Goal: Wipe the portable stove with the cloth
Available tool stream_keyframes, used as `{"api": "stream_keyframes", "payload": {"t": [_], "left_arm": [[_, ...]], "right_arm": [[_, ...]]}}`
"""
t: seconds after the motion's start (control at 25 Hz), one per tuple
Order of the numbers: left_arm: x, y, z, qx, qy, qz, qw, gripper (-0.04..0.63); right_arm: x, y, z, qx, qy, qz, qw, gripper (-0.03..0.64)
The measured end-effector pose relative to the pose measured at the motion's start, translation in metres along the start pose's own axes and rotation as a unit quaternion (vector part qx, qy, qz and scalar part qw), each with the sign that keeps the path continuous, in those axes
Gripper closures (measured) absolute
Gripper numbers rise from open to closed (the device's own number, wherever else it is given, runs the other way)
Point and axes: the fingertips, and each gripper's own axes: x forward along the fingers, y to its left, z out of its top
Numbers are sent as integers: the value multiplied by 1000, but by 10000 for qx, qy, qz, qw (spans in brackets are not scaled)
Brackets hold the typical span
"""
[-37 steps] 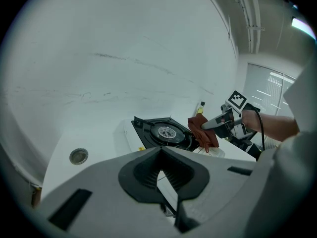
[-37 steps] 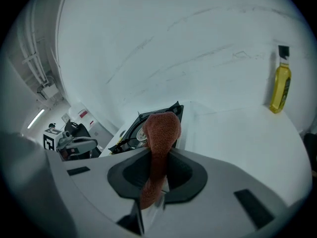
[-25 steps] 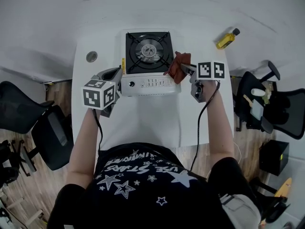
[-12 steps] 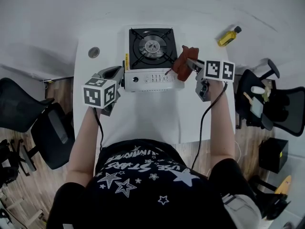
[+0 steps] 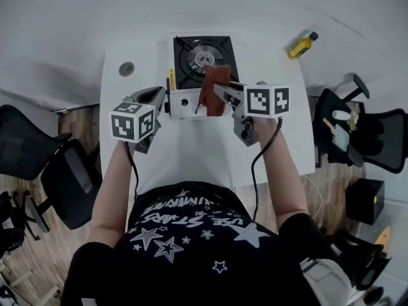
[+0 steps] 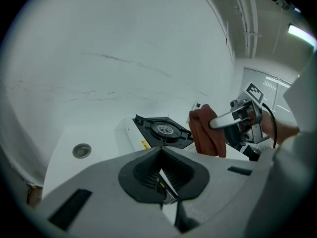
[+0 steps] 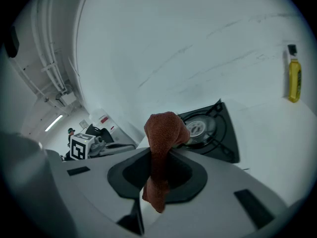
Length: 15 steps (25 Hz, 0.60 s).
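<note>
The stove (image 5: pixel 199 59) sits at 12 o'clock on the worktop (image 5: pixel 191 152). The left gripper (image 5: pixel 162 96) is at the stove's 8 o'clock. Its jaws are closed on the front-left corner, and a sliver of white edge shows between them. The right gripper (image 5: pixel 223 92) has its jaws clamped on the cloth (image 5: pixel 215 89), which hangs over the stove's front edge at 6 o'clock. A bottle (image 5: pixel 300 46) lies at 2 o'clock, well apart.
</note>
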Motion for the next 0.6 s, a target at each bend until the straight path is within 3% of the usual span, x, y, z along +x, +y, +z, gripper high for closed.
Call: {"api": "stream_keyframes", "payload": {"t": [0.24, 0.6], "left_arm": [[-13, 10, -9, -99, 2, 82, 9999, 589], [-23, 20, -27, -195, 110, 159, 9996, 589]], "right_arm": [[54, 65, -26, -255, 492, 634, 9965, 555], [92, 48, -53, -517, 999, 144, 9935, 555]]}}
